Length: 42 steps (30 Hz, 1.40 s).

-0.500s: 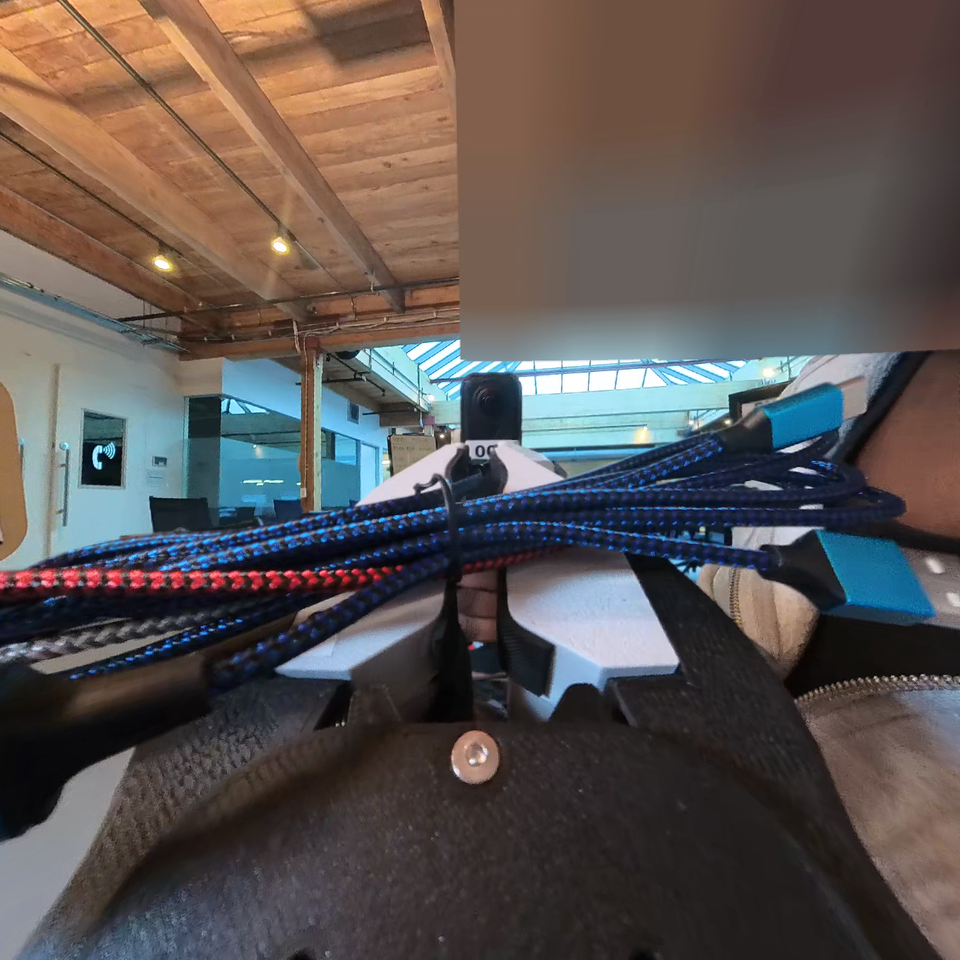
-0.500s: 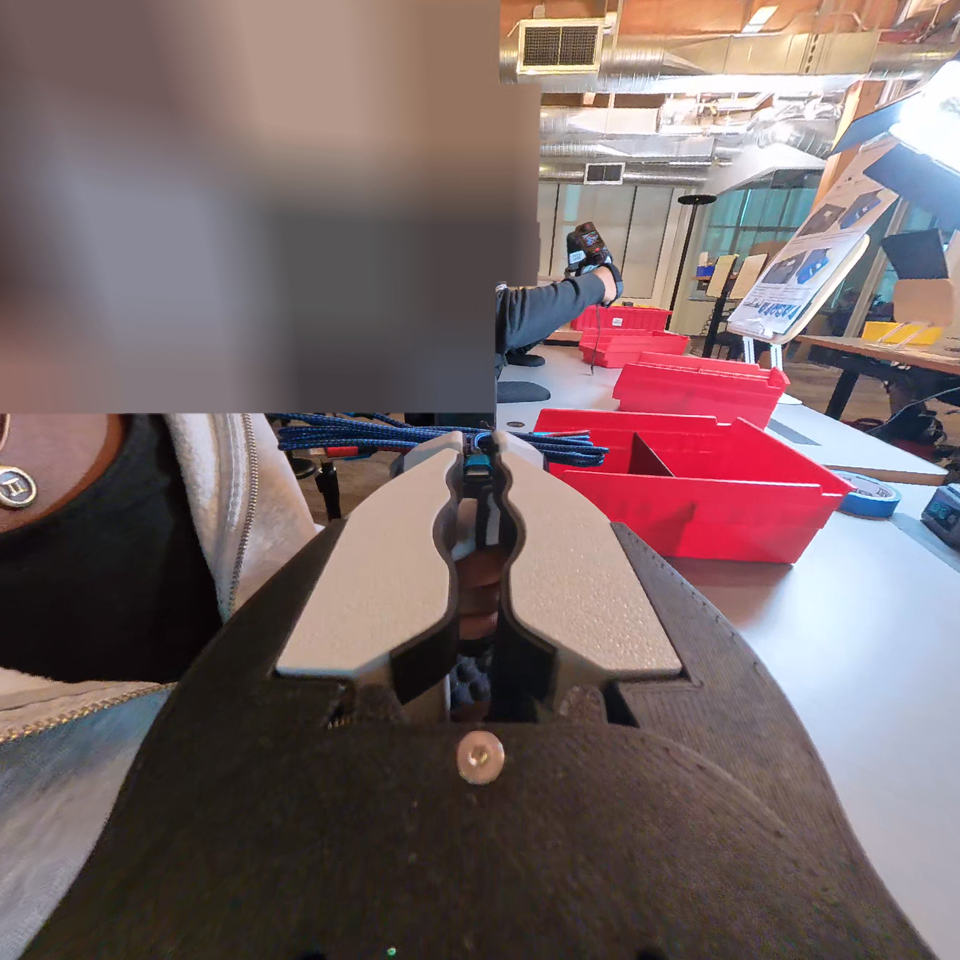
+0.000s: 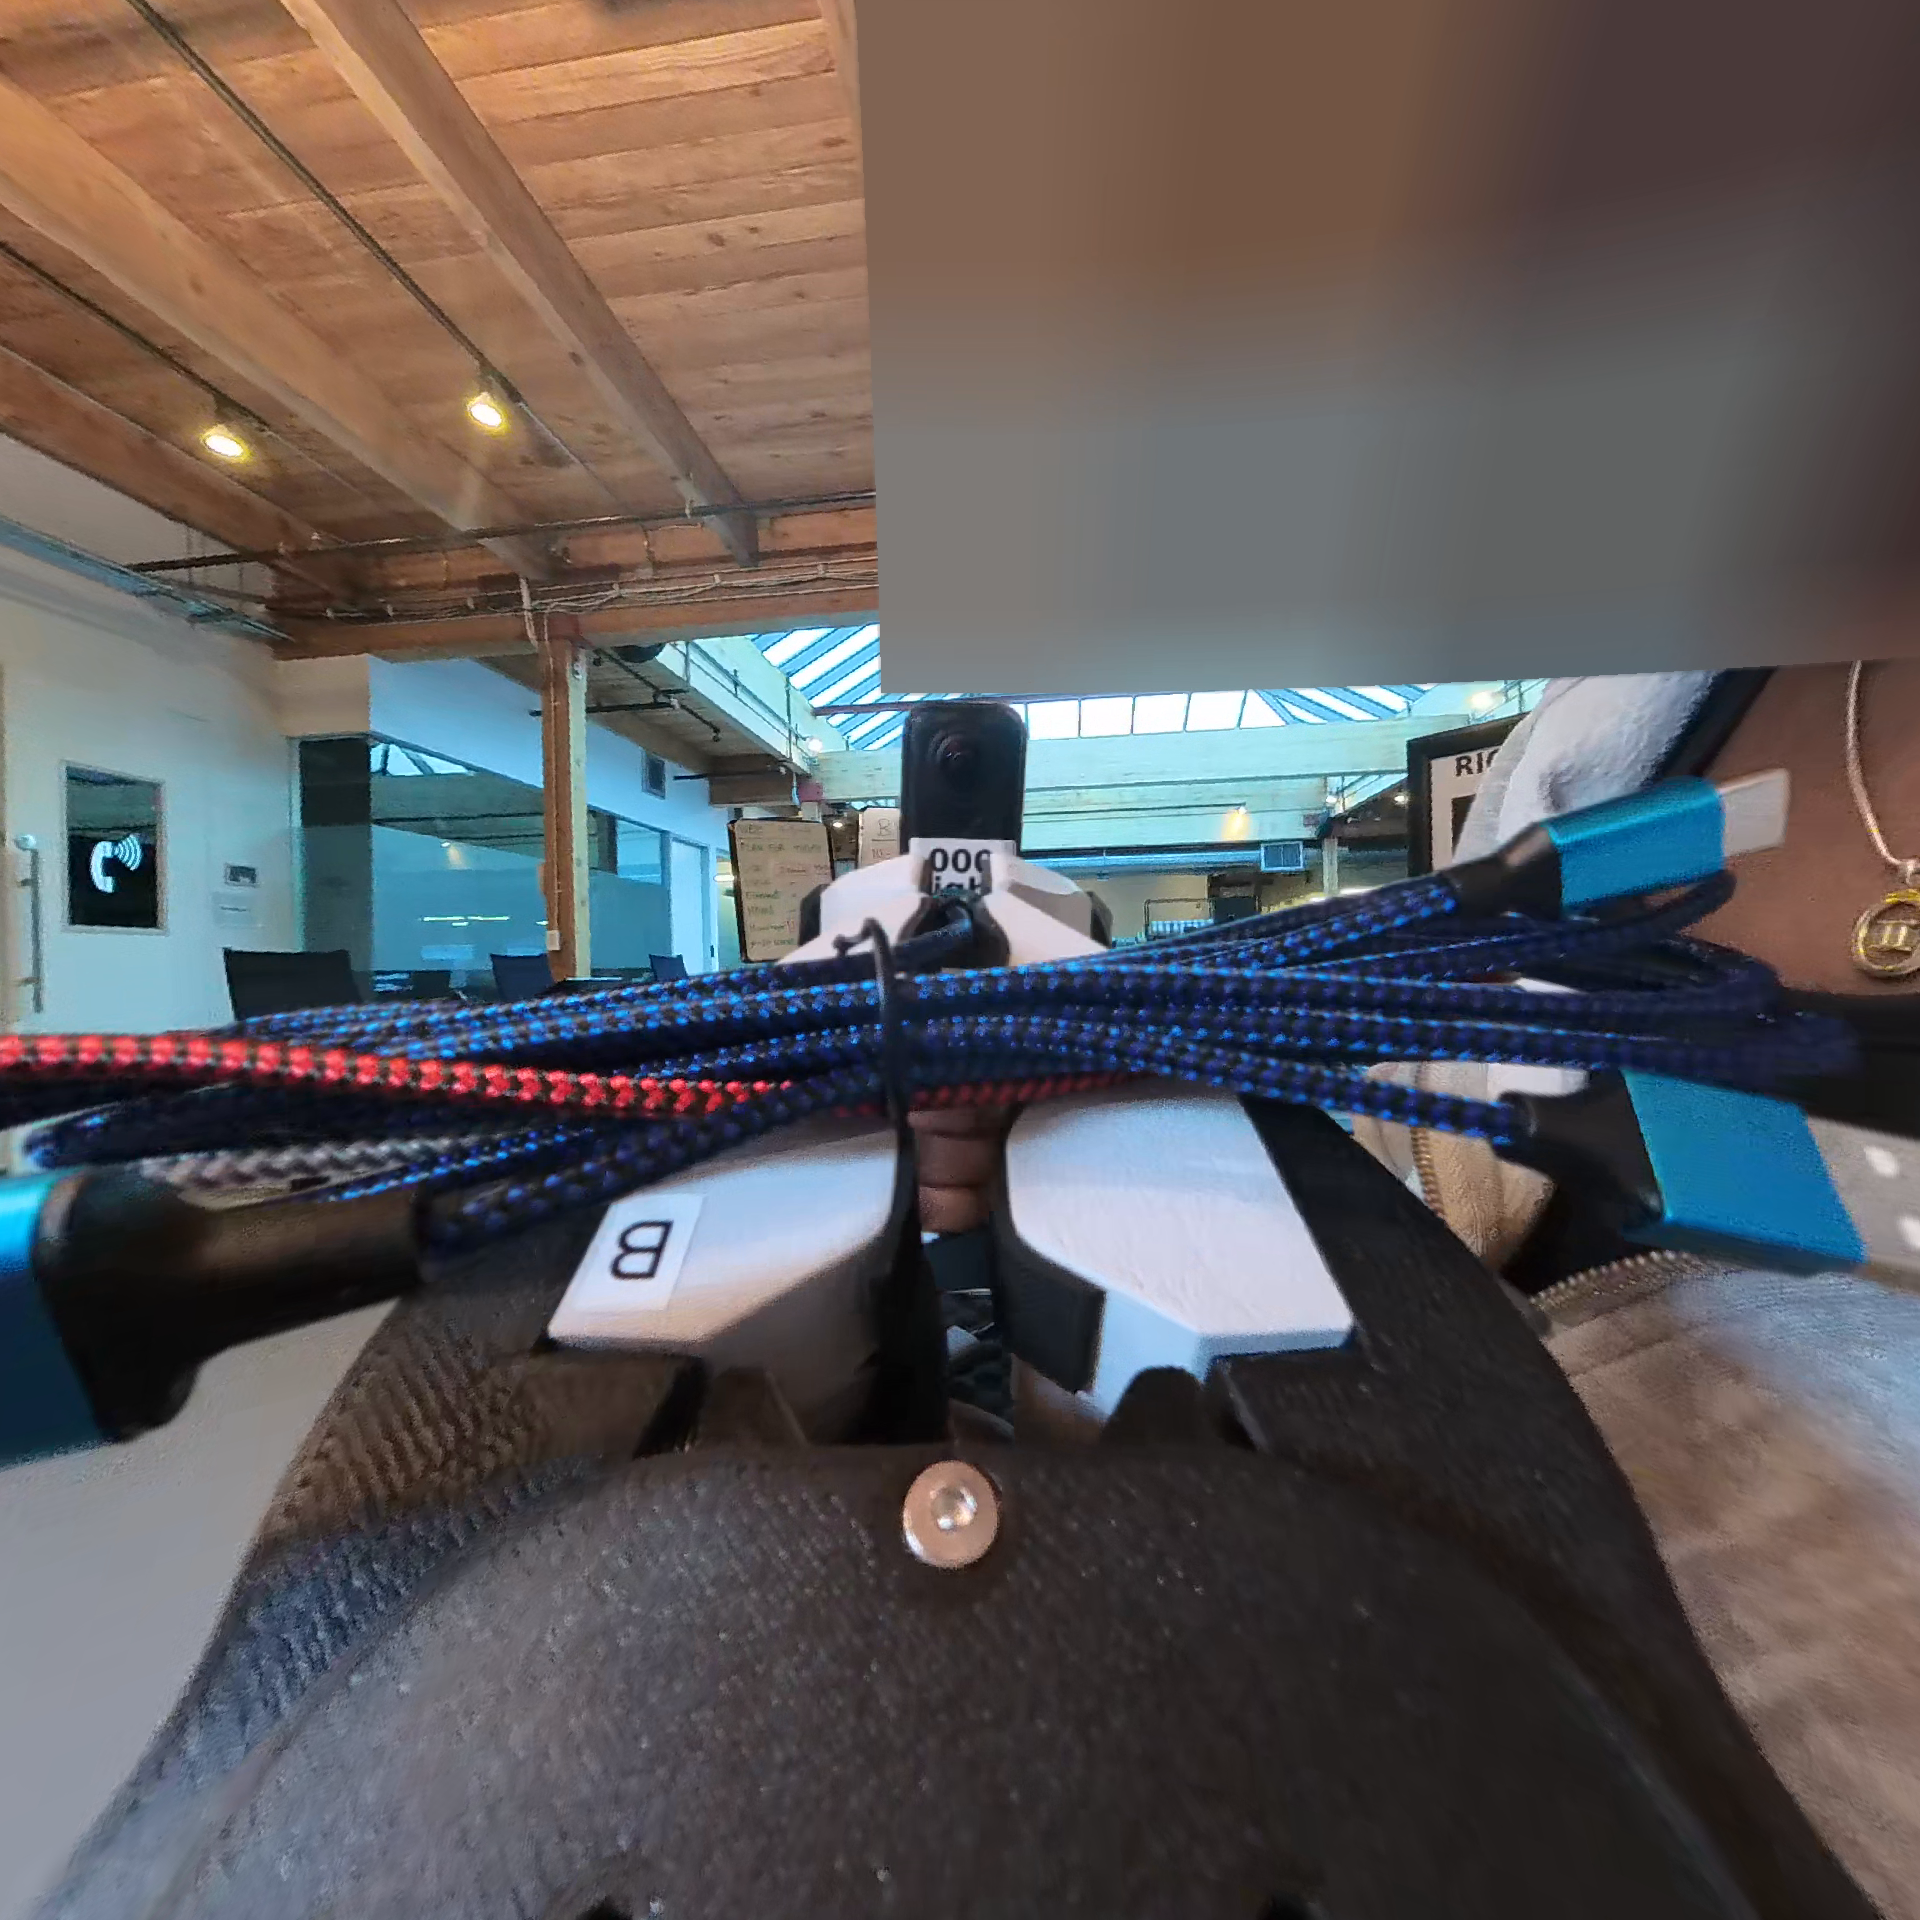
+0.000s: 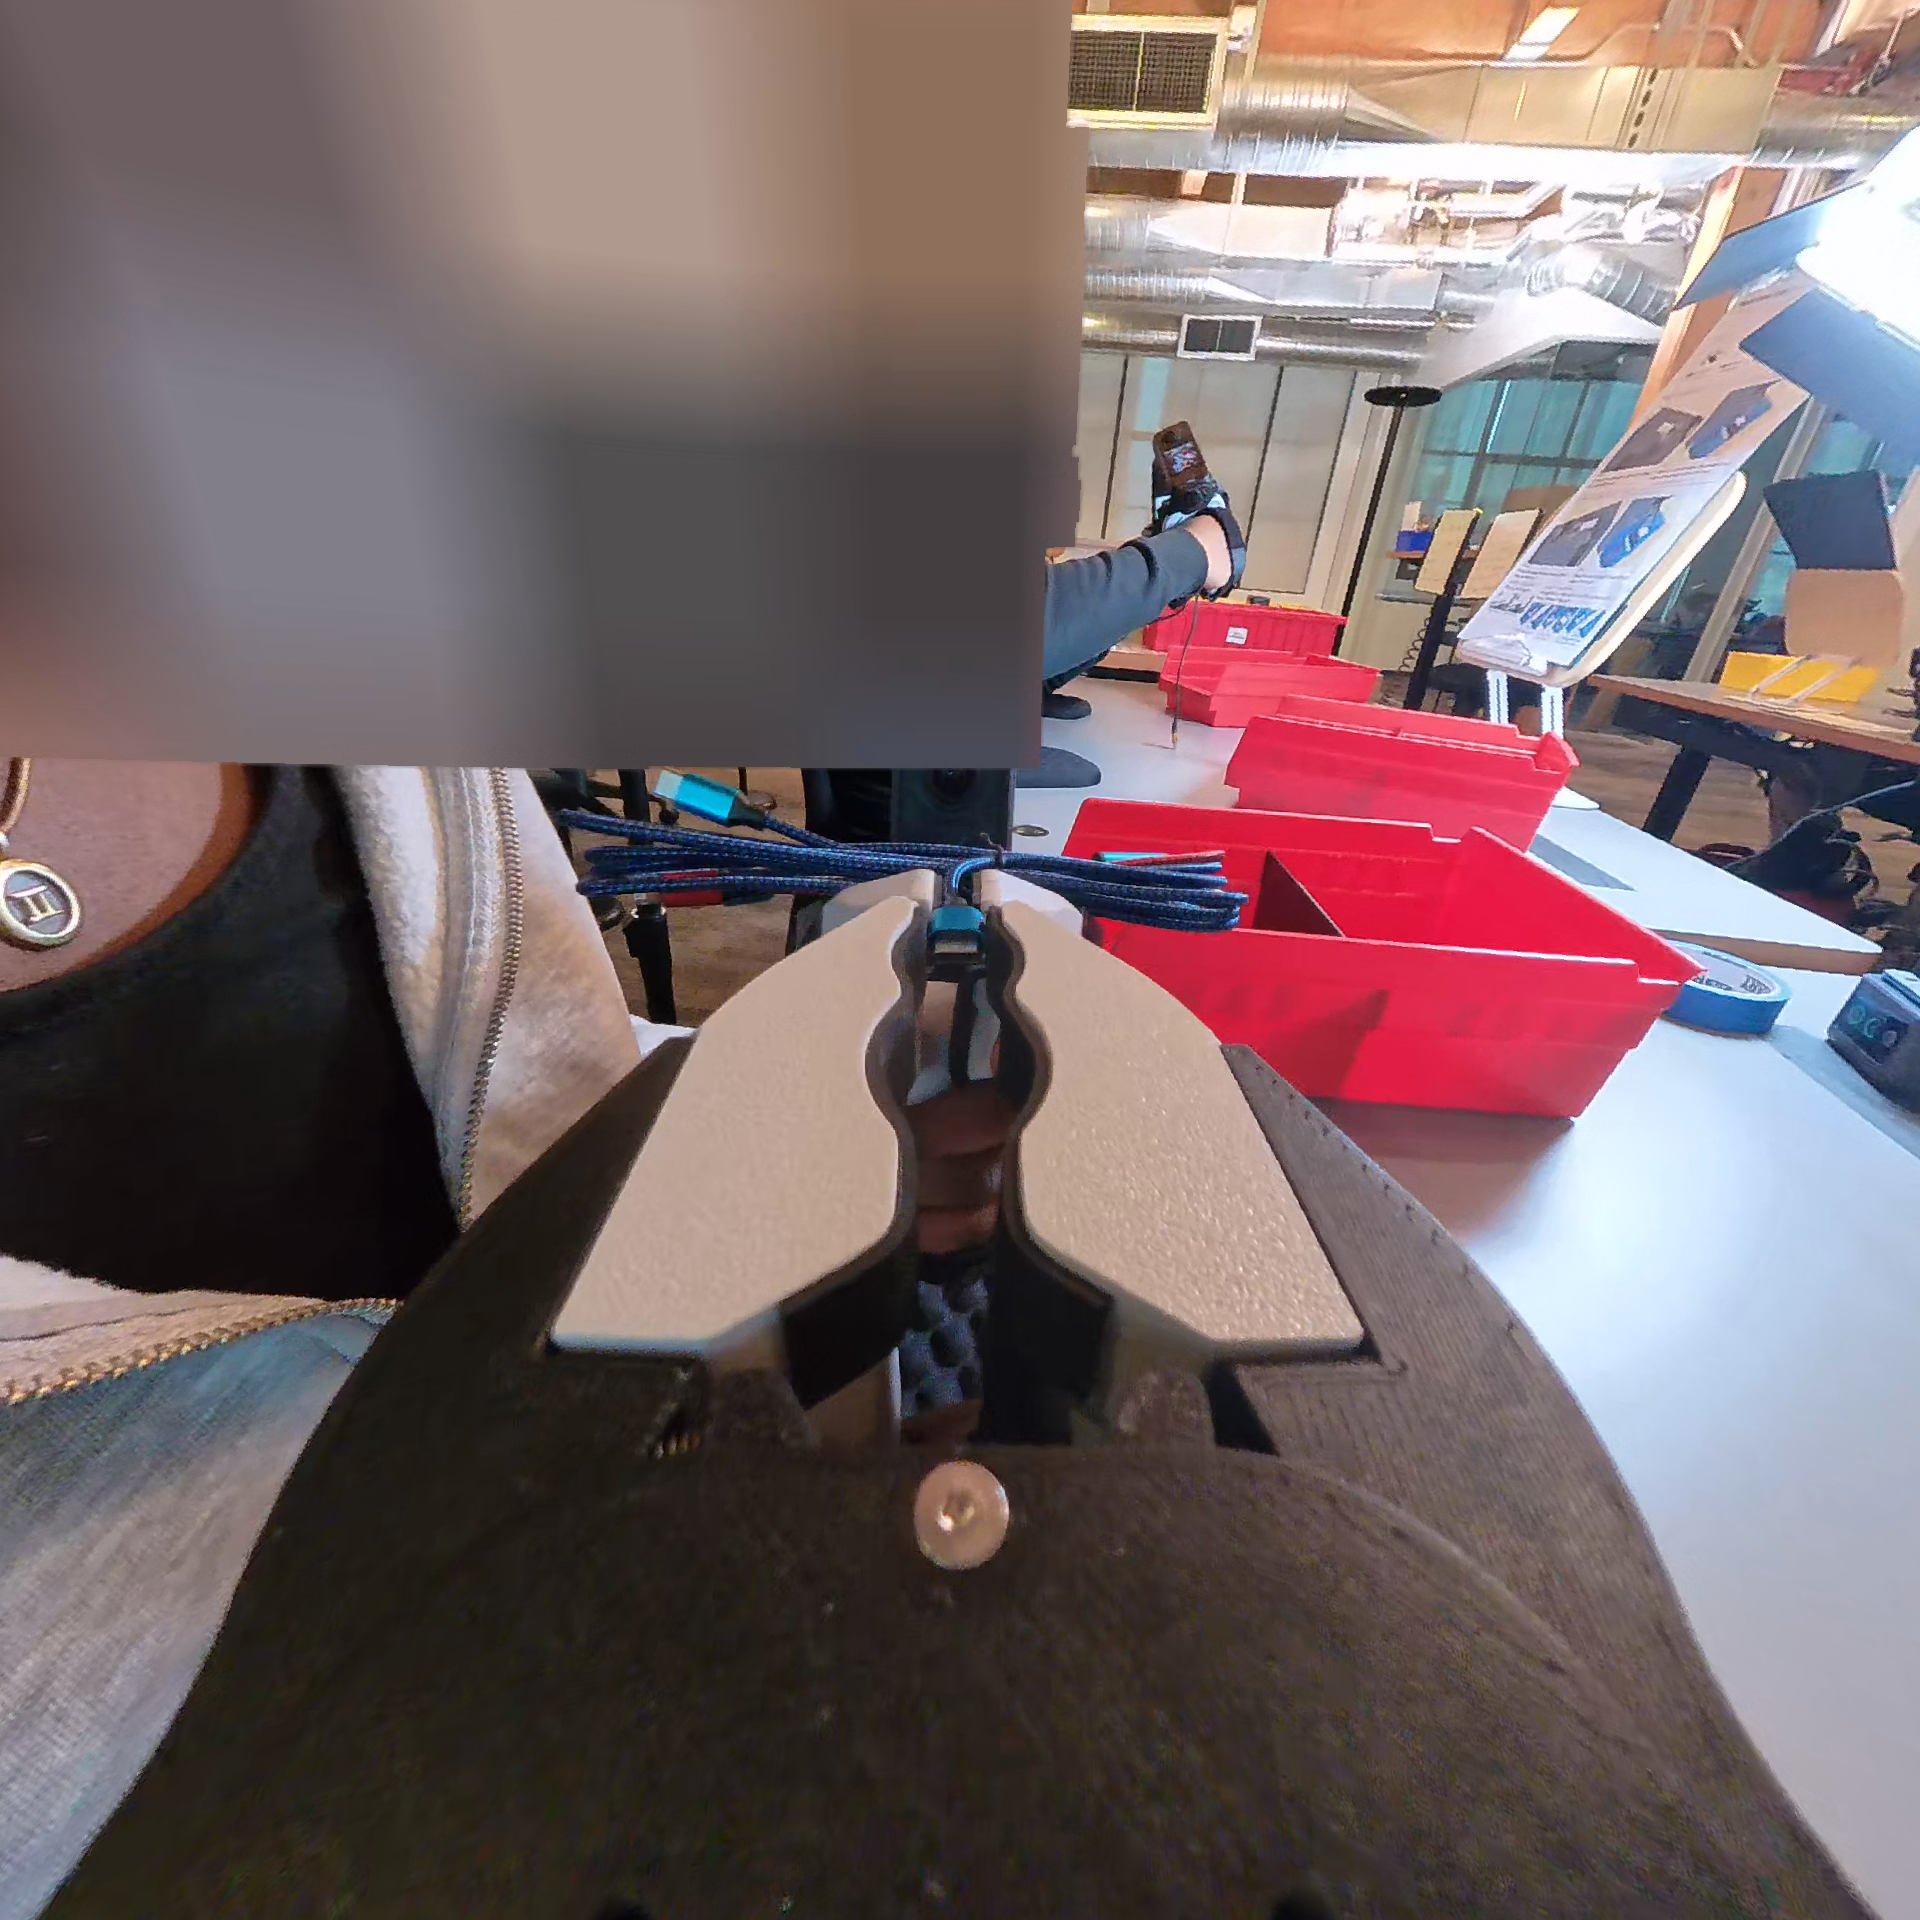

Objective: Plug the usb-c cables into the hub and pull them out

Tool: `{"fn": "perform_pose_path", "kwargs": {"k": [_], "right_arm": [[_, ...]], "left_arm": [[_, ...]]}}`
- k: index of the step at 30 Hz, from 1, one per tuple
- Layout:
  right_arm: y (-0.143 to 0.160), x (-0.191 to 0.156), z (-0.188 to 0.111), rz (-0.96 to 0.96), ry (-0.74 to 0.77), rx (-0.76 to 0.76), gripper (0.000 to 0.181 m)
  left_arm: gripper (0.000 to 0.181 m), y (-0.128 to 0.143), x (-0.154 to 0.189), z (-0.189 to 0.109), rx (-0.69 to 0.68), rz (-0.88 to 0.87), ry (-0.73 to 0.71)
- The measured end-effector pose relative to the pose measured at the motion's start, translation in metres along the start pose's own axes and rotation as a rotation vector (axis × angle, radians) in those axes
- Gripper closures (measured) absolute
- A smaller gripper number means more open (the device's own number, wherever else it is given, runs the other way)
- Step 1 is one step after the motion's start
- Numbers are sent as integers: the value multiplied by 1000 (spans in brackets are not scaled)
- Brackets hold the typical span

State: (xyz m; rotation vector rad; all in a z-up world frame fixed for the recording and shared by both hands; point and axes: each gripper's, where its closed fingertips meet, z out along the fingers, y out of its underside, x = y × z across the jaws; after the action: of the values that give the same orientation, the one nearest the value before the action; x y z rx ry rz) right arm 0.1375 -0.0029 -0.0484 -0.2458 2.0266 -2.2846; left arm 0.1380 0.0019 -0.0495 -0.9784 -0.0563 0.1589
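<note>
A bundle of blue-black braided cables (image 3: 1195, 1018) with one red cable, bound by a black tie, lies across my left gripper (image 3: 951, 1101) near its tips. That gripper is shut on the bundle at the tie. Blue metal plugs (image 3: 1745, 1184) stick out at the right. My right gripper (image 4: 961, 935) faces it tip to tip and is shut on a blue usb-c plug (image 4: 954, 928) from the bundle (image 4: 790, 868). The right gripper also shows in the left wrist view (image 3: 951, 925). No hub shows in either view.
A person's torso in a grey zip top (image 4: 499, 987) is close beside both grippers. A red divided bin (image 4: 1455, 1039) stands on the white table (image 4: 1714, 1299), with more red bins behind. A blue tape roll (image 4: 1730, 1003) and a small device (image 4: 1881, 1023) lie at the right edge. Left and right tips are no more than a few centimetres apart.
The bundle has shifted slightly on the left gripper, uncovering a label on its finger. A blue plug now sticks up at the bundle's left in the right wrist view. Both grips are unchanged.
</note>
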Motion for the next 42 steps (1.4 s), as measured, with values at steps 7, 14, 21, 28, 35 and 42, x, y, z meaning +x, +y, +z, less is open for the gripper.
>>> {"fn": "perform_pose_path", "kwargs": {"k": [7, 14, 21, 28, 35, 42], "right_arm": [[5, 4, -7, 10, 40, -62, 166], [8, 2, -12, -30, 49, -151, 165], [8, 0, -11, -65, 38, -157, 174], [17, -3, -10, -34, -11, -202, 175], [28, -3, -7, 14, -19, -278, 174], [31, -4, -7, 26, -22, -306, 175]], "left_arm": [[176, 5, -3, -2, -32, 14, -9], [175, 3, -4, -4, -30, 10, -13], [177, 5, -1, -3, -43, 10, 5], [166, 17, 5, -1, -134, 59, 24], [108, 24, 3, -7, -219, 102, 20], [170, 29, 1, -9, -260, 118, 15]]}}
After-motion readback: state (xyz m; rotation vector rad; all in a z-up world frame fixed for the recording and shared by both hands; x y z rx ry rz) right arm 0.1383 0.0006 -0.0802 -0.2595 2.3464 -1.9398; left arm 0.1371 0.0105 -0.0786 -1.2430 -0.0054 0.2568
